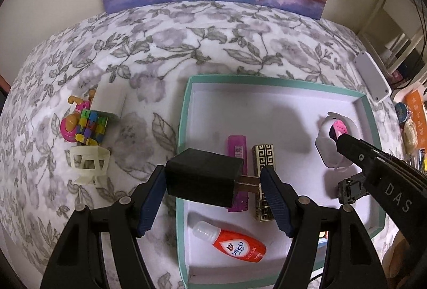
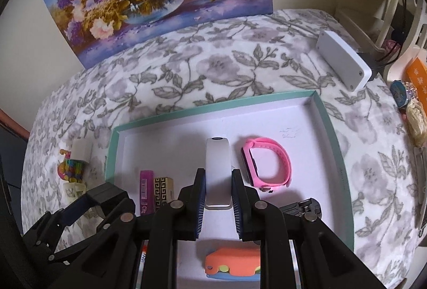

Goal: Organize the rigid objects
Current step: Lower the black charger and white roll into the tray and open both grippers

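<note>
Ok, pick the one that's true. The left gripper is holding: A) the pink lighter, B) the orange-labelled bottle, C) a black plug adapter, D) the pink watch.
C: the left gripper pinches the black plug adapter by body and prongs, above the teal tray's edge; the pink lighter lies in the tray.

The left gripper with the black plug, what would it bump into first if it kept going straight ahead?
Probably the pink lighter and gold case in the teal tray; the left gripper holds the black charger just above them. Depth is unclear.
</note>
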Available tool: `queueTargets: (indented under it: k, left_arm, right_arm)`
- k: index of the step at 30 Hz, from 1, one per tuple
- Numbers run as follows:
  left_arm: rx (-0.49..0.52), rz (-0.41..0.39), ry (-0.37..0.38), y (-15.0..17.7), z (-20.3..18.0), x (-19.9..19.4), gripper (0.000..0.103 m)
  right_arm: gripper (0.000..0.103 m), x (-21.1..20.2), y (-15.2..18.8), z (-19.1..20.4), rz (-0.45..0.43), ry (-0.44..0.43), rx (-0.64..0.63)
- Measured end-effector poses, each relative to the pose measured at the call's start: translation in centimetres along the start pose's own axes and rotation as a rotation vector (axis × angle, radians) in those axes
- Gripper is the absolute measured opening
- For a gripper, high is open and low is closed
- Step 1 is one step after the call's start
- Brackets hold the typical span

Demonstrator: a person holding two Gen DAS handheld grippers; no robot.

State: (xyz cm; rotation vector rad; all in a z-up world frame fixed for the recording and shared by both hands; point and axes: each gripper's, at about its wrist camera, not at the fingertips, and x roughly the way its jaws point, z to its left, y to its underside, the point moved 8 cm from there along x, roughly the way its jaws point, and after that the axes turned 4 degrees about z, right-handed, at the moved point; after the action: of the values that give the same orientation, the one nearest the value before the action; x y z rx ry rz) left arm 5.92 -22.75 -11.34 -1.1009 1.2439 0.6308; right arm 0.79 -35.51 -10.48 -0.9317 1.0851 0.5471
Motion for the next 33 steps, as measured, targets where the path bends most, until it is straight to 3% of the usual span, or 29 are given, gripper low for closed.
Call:
queueTargets:
  k: [19,33]
  left_arm:
    - [0.003,0.031,-0.008,0.2,0.0,0.5,0.073]
    - [-0.050,-0.024,0.018,-1.1,1.3,-2.4,0.074]
  right_arm:
    - [0.021,0.9,0.6,-0.1,0.039,0.010,0.004]
    - [0.021,-2.1,-0.7,0.6,-0.039,0.020,-0.020]
